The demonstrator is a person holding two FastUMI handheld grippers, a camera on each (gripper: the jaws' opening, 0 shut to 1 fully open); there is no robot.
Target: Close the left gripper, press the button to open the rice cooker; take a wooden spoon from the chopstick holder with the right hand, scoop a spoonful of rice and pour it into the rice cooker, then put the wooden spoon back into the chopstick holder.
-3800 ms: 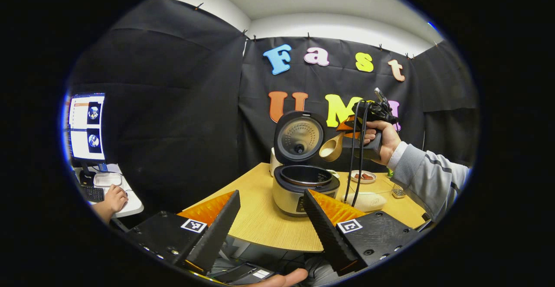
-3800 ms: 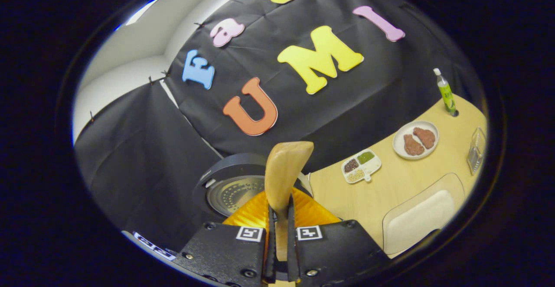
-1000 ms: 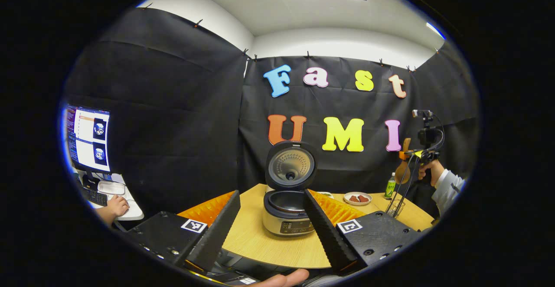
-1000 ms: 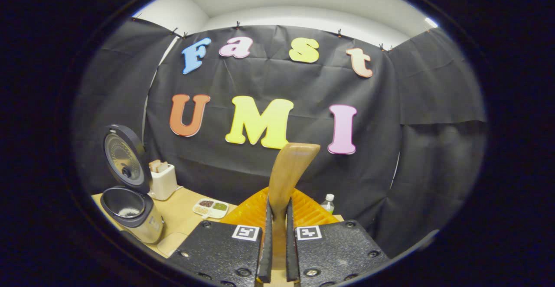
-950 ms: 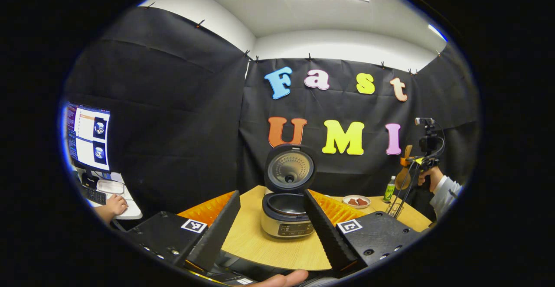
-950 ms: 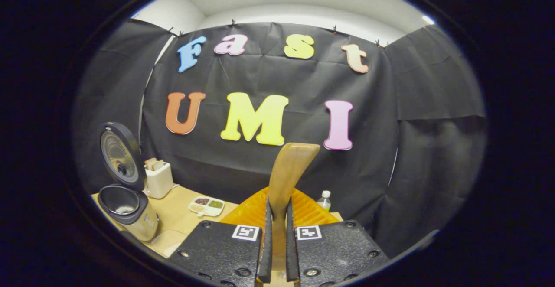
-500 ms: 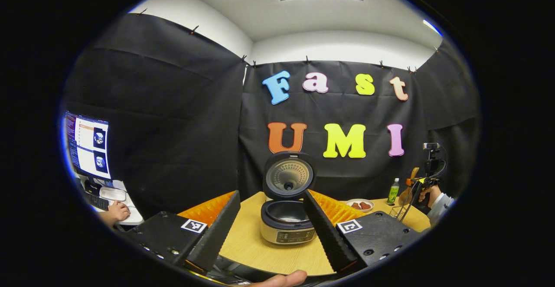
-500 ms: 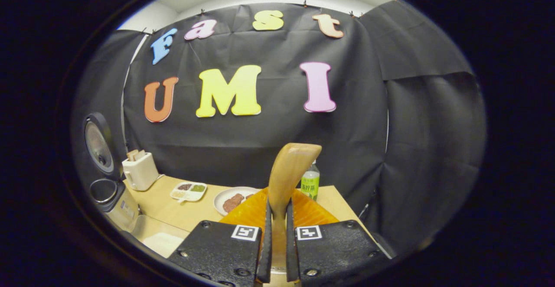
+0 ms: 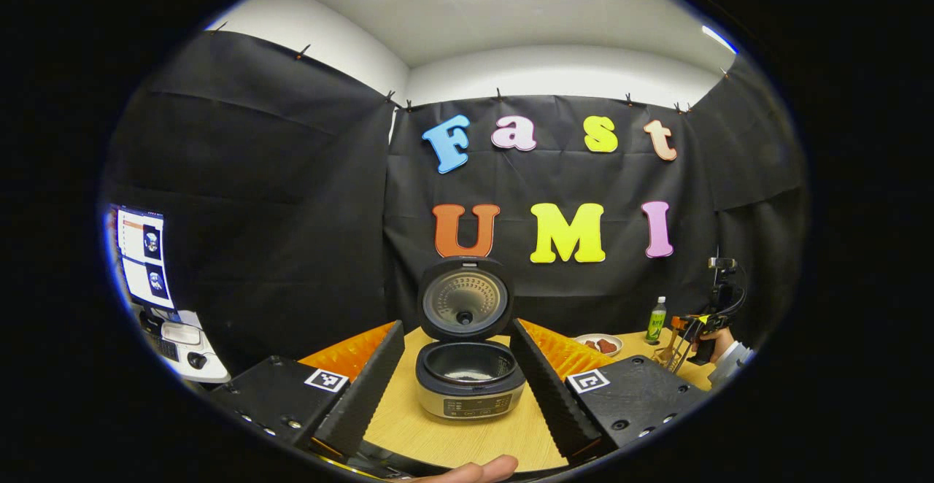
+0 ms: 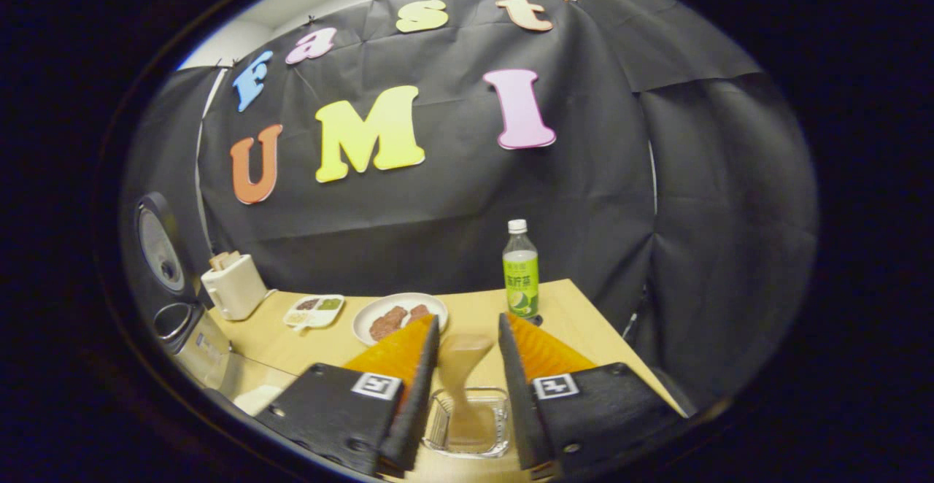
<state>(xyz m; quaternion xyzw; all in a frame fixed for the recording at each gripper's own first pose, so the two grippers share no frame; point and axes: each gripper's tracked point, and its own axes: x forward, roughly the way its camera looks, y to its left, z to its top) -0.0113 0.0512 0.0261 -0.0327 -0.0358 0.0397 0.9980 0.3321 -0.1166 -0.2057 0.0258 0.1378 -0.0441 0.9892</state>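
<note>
Right gripper [image 10: 465, 355] spread wide around wooden spoon [image 10: 462, 366] standing in chopstick holder [image 10: 467, 424]; left gripper [image 9: 456, 352] wide.

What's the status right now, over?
Right gripper open, wooden spoon standing in the chopstick holder. Left gripper open, idle. Rice cooker lid up. Nothing in the way.

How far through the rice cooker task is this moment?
Nearly finished. The rice cooker stands open with what looks like rice in the pot. The wooden spoon stands in the chopstick holder, and the right gripper is open around it. Only withdrawing remains.
</note>
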